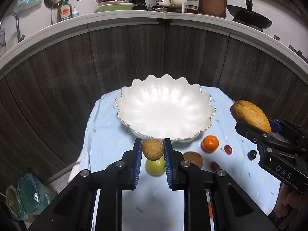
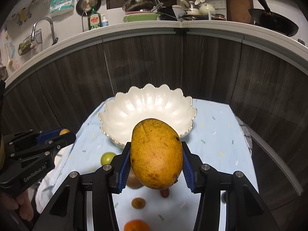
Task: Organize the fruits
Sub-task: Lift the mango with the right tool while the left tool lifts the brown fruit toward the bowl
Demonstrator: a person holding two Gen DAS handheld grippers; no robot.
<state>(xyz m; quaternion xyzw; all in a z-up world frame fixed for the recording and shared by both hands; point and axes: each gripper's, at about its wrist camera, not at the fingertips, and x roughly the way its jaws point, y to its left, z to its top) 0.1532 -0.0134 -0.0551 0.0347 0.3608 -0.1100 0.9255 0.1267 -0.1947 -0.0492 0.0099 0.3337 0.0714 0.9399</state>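
Clearly, mango (image 2: 156,154) is yellow-orange, brown-speckled, oval.

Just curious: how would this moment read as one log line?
left hand-held gripper: small brown fruit | right hand-held gripper: mango | bowl: empty

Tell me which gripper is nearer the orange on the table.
Left. The left gripper, holding a small brown fruit, hangs just beside the orange; the right gripper, gripping the mango, is farther off.

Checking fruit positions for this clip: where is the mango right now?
The mango is clamped in the right gripper, lifted above the table, just short of the white bowl; it also appears at the left wrist view's right edge.
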